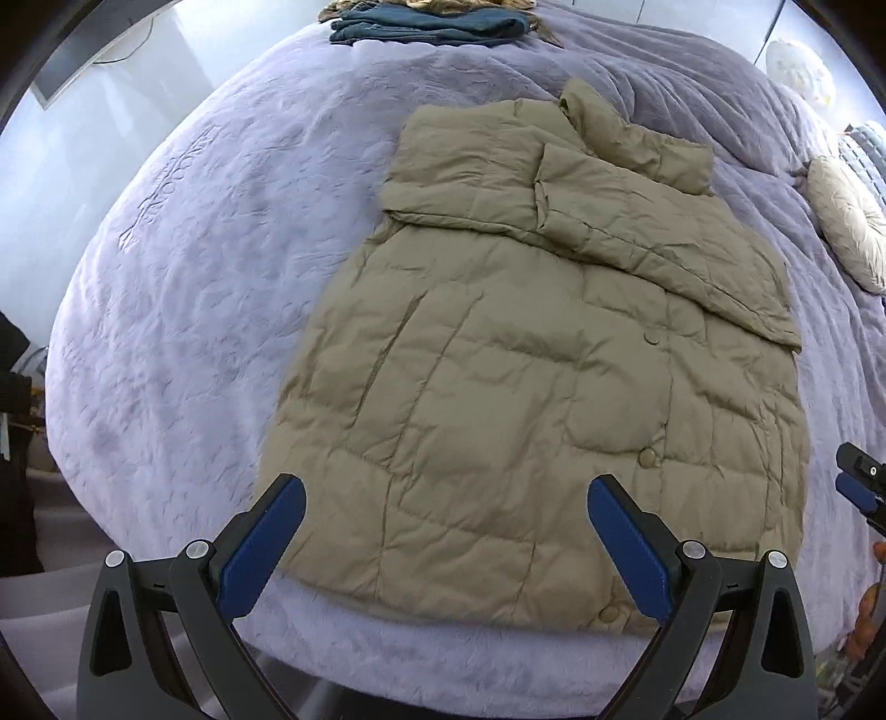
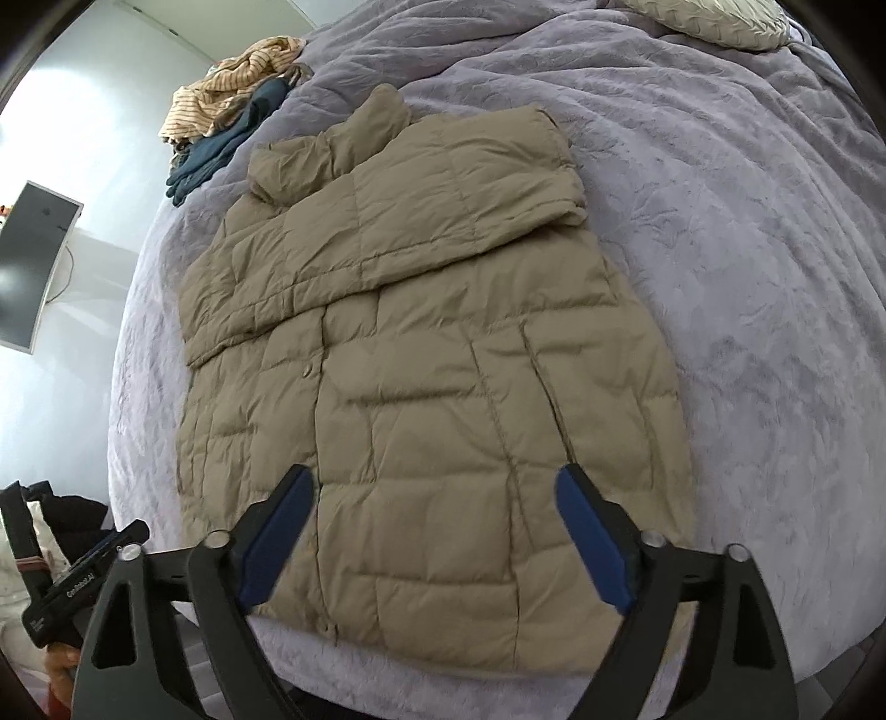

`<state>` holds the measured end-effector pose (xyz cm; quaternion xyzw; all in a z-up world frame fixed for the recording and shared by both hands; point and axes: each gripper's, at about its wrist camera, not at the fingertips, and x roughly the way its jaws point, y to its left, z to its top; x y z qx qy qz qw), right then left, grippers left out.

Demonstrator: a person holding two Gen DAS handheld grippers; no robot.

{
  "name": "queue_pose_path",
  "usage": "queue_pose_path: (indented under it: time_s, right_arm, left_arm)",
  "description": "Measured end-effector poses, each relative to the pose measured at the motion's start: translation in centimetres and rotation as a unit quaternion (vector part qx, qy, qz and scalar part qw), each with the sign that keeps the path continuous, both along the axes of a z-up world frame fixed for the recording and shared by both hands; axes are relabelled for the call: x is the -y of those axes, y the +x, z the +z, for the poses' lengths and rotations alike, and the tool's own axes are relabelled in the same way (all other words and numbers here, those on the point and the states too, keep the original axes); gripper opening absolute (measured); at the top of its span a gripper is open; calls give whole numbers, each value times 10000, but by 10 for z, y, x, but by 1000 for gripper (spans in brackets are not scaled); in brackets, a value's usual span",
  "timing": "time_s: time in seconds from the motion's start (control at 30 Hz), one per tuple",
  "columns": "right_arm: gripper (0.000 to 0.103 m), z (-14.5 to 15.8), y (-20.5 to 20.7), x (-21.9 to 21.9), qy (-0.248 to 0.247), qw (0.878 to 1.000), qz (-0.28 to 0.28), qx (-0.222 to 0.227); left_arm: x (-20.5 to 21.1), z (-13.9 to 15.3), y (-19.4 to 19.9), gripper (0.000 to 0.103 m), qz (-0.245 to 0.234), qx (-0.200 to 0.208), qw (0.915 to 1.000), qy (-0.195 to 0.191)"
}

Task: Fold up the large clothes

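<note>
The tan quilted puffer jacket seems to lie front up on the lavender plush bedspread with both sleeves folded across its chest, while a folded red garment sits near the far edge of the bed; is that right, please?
Not quite: the folded garment near the far edge is dark teal, not red, as the left wrist view shows. The tan quilted puffer jacket does lie front up on the lavender plush bedspread with sleeves folded across its chest.

Jacket [image 1: 531, 387] on bed [image 1: 210, 288]
</note>
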<state>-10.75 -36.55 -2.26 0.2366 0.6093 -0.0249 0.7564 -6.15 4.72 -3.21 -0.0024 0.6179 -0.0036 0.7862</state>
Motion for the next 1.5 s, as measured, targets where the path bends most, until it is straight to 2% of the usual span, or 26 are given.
queue_pose_path:
  time_s: [0.03, 0.2, 0.43, 0.6, 0.7, 0.8, 0.9, 1.0, 1.1, 1.2, 1.33, 1.5]
  right_arm:
    - [103, 1, -2, -2, -11, 10000, -18, 10]
    - [103, 6, -14, -17, -99, 9999, -91, 52]
    - [103, -6, -49, -45, -54, 9992, -376, -81]
    - [103, -27, -83, -62, -24, 9960, -704, -545]
    - [103, -41, -104, -66, 318, 9898, -1098, -849]
    - [103, -47, -118, -66, 466, 9844, -1391, -970]
    - [103, -47, -126, -67, 552, 9811, -1585, -965]
    - [103, -45, -133, -69, 611, 9791, -1706, -922]
    - [103, -44, -142, -71, 743, 9768, -1819, -851]
    - [103, -46, -150, -71, 972, 9732, -1951, -738]
    - [103, -51, -165, -67, 1323, 9622, -2304, -606]
    - [103, -61, -184, -61, 1650, 9442, -2783, -623]
  left_arm:
    - [-2, 1, -3, 102, -15, 1, 10000, -6]
    - [-8, -2, -9, 102, -153, -24, 9998, -128]
    - [-20, -21, -19, 102, -456, -243, 9980, -358]
    - [-37, -34, -29, 102, -647, -378, 9963, -417]
    - [-47, -39, -35, 102, -694, -417, 9961, -354]
    - [-58, -42, -39, 102, -684, -429, 9962, -331]
    - [-72, -47, -43, 102, -688, -532, 9949, -512]
    - [-96, -56, -46, 102, -478, -746, 9909, -1018]
    - [-117, -64, -51, 102, -166, -880, 9880, -1258]
    - [-135, -74, -58, 102, 23, -1048, 9796, -1717]
    - [-142, -88, -65, 102, -7, -1209, 9666, -2260]
    - [-132, -106, -65, 102, -67, -1188, 9622, -2450]
